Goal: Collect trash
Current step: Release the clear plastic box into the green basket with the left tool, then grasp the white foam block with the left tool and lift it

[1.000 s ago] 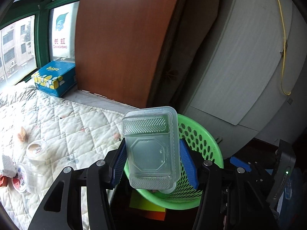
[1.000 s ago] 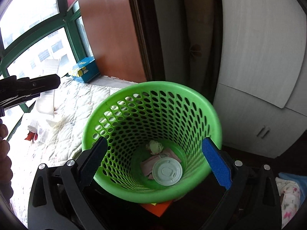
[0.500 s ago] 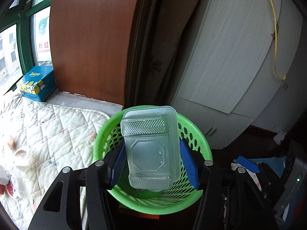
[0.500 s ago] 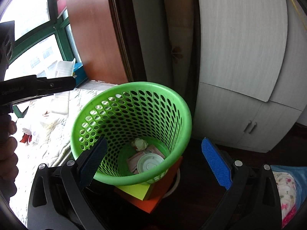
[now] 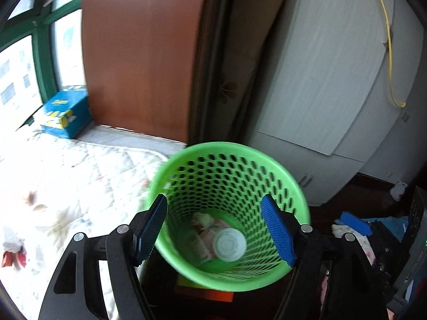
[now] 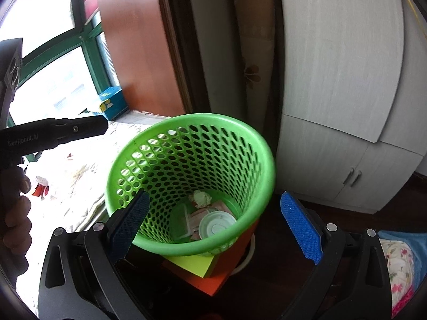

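A green mesh waste basket (image 5: 296, 194) stands beside the bed; it also shows in the right wrist view (image 6: 267, 160). Inside lie a round white lid (image 5: 229, 244), crumpled paper (image 5: 202, 220) and a clear plastic container on edge (image 6: 185, 221). My left gripper (image 5: 217, 229) is open and empty right above the basket's mouth. My right gripper (image 6: 213, 225) is open and empty, its fingers either side of the basket's near rim. The left gripper's body (image 6: 53, 133) shows at the left of the right wrist view.
A white quilted bed (image 5: 66, 181) with scraps of trash (image 5: 12, 248) lies to the left. A blue tissue box (image 5: 64, 116) sits on the sill. A white cabinet (image 5: 333, 80) stands behind the basket, which rests on an orange and yellow box (image 6: 208, 269).
My left gripper opened and let go of the clear plastic container, which now lies inside the basket. Both grippers have shifted a little relative to the basket.
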Tool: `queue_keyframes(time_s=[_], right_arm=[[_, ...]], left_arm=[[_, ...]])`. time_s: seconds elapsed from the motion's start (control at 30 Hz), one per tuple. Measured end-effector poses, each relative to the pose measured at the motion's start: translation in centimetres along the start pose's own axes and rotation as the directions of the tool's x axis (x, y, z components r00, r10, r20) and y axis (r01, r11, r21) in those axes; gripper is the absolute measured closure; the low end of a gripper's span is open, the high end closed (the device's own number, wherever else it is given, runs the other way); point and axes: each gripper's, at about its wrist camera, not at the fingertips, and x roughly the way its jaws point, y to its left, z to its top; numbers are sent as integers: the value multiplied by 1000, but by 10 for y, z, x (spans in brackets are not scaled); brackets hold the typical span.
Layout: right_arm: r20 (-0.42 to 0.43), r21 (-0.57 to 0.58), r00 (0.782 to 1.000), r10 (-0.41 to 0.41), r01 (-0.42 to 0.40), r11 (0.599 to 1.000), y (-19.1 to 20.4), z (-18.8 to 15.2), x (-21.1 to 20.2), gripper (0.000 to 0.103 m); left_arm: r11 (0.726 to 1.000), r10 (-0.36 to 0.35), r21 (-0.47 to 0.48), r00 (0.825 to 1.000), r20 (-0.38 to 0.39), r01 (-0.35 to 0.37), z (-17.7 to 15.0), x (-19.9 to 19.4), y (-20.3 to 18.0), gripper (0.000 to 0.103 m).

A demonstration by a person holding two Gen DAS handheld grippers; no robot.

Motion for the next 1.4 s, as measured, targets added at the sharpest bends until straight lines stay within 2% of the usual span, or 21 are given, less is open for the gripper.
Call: queue_keyframes(time_s=[0.33, 0.63, 0.83, 1.07, 1.23, 1.4], right_arm=[[-19, -92, 995, 99, -101, 991, 52, 10, 11, 6], [-71, -170, 978, 196, -205, 964, 112, 17, 32, 6], [-112, -209, 961, 252, -270, 940, 152, 17, 46, 6], [-147, -249, 945, 291, -320, 914, 192, 17, 57, 6], [-168, -265, 939, 301, -337, 903, 212, 16, 67, 6], [-188, -278, 934, 305, -349, 895, 224, 16, 77, 6]], left_arm=[[988, 120, -100, 992, 22, -118, -17, -37, 60, 33], [949, 235, -221, 972, 25, -224, -44, -76, 133, 33], [901, 332, -294, 943, 0, -318, -61, -95, 190, 33], [817, 428, -398, 901, -64, -416, -80, -103, 268, 33], [766, 429, -481, 896, -110, -426, -90, -94, 321, 33], [747, 413, -508, 898, -150, -428, -96, -77, 352, 33]])
